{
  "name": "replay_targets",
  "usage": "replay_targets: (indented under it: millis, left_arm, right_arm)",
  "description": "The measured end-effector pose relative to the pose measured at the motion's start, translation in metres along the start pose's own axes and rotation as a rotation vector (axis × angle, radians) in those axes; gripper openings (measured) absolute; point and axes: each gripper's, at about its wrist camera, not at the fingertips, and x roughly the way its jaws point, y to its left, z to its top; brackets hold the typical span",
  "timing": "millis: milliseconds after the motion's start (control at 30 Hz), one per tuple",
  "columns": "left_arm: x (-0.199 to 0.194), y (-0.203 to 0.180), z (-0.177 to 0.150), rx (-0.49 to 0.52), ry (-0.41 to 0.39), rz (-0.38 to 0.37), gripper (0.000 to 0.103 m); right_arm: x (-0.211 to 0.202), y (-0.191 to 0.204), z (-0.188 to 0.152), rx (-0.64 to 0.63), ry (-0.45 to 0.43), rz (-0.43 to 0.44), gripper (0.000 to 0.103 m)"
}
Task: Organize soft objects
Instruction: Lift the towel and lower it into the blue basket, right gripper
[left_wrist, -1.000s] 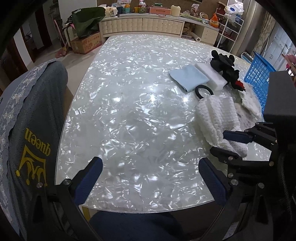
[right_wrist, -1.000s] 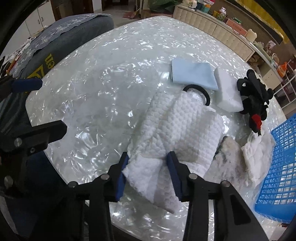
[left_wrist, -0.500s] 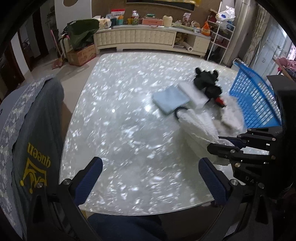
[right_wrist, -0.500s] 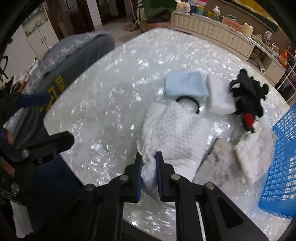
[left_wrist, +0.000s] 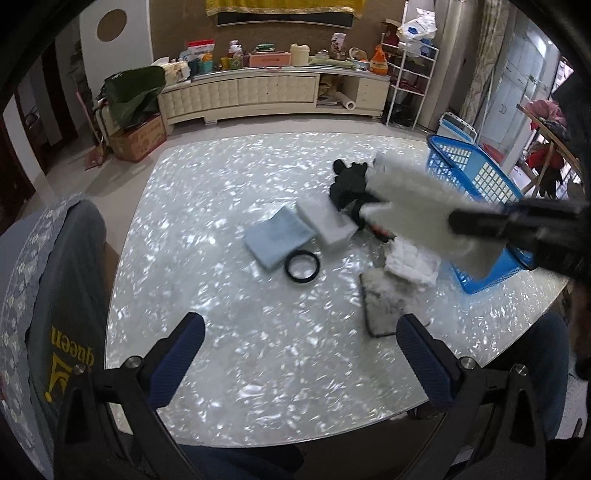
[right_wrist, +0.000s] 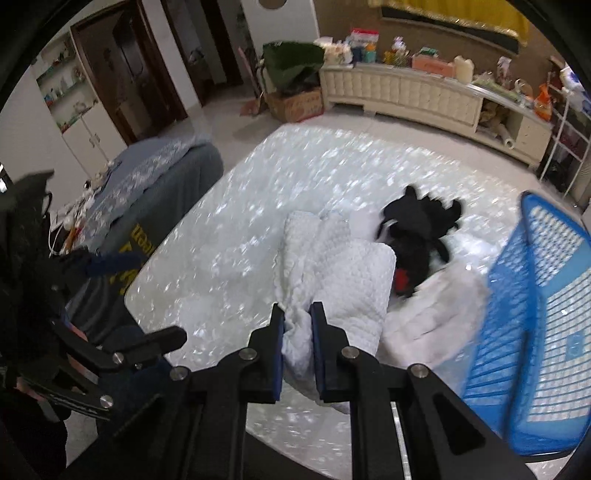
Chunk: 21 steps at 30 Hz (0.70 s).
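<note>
The right hand-held gripper (right_wrist: 297, 343) is pinching a white waffle-textured towel (right_wrist: 343, 273), holding it lifted above the shimmering pearl-patterned counter (left_wrist: 240, 332) beside the blue plastic basket (left_wrist: 476, 184) at the right edge. The left hand-held gripper (left_wrist: 299, 354) is hovering spread wide over the near edge.

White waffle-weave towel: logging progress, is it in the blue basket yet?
Not yet: white waffle-weave towel hangs pinched in the right gripper, beside the blue plastic basket.
</note>
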Motion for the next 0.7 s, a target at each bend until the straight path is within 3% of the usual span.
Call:
replay_targets:
  millis: [167, 367, 700]
  left_arm:
    - [0.009, -0.023, 0.012, 0.040, 0.010, -0.018, 0.103]
    - [0.040, -0.055, 0.016, 0.091, 0.072, -0.033, 0.103]
    - [0.104, -0.088, 0.004, 0.126, 0.195, -0.038, 0.103]
  right_arm:
    - [-0.037, -0.027, 0.010, 0.027, -0.071, -0.004, 0.012]
    - [-0.076, -0.070, 0.014, 0.063, -0.145, -0.068, 0.012]
    - [-0.098, -0.130, -0.002, 0.146, -0.153, -0.180, 0.012]
